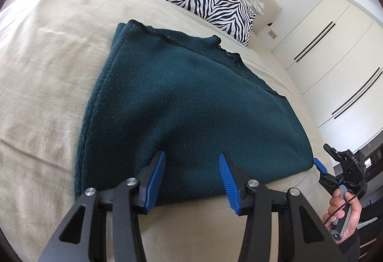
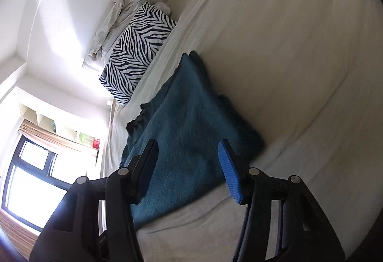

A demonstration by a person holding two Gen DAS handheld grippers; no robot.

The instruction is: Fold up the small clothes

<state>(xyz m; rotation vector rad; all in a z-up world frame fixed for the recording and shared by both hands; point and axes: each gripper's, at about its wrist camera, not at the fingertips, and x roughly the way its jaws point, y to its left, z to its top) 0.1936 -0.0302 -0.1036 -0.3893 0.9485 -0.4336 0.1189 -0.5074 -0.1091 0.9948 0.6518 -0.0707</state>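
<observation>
Dark teal garment lying folded near the bed's edge, both grippers hanging apart above it

The garment [image 1: 191,99] is lying doubled on the bed [image 1: 47,70]; the left gripper [image 1: 192,180] and right gripper [image 2: 189,171] are gaping empty. Further folding is likely remaining. No readable writing is showing.
</observation>
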